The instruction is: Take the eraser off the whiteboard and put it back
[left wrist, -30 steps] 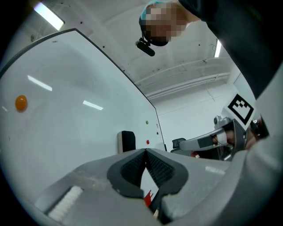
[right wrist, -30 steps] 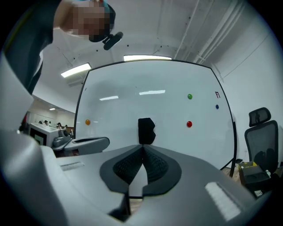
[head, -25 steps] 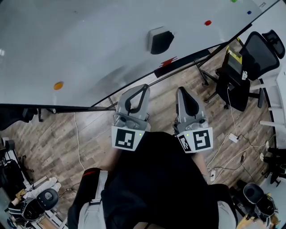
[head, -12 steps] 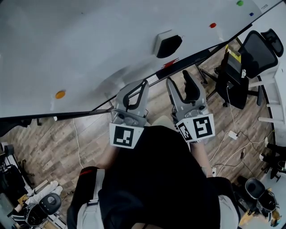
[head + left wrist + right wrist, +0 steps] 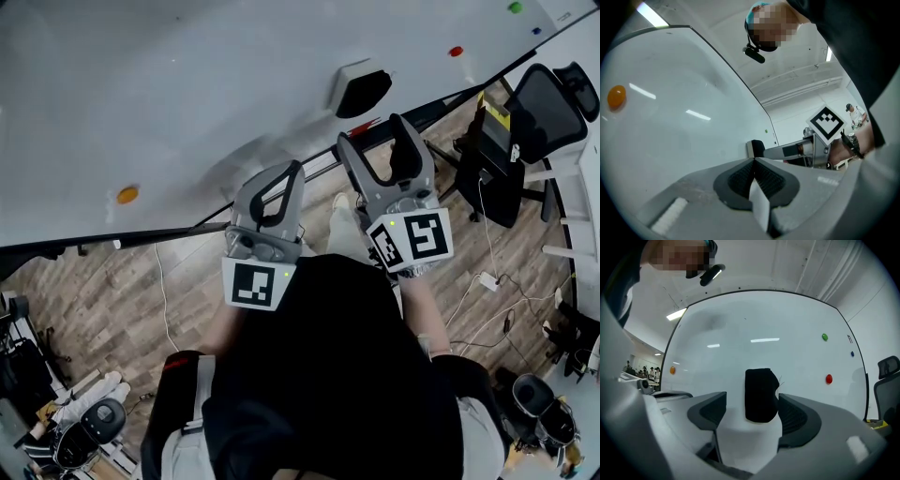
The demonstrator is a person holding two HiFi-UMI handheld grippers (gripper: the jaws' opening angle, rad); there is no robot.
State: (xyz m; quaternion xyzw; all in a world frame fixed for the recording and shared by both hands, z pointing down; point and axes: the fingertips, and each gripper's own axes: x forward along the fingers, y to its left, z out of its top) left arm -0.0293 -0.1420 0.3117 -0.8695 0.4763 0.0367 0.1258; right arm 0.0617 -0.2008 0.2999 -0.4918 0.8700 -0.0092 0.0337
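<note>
Two fingers of the right gripper (image 5: 373, 131) are opening, already wide apart. The eraser (image 5: 361, 89) sits on the whiteboard (image 5: 187, 84) ahead of their gap, untouched, with bare board all round it. The left gripper (image 5: 296, 171) has its fingers pressed together, empty. A second ago the right fingers were closed and farther back.

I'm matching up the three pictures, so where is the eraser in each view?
Head view: eraser upper right of centre.
Left gripper view: small, just below centre.
Right gripper view: large, centre, slightly low.
Shared landmark: orange magnet, left of the eraser in all three.
</note>
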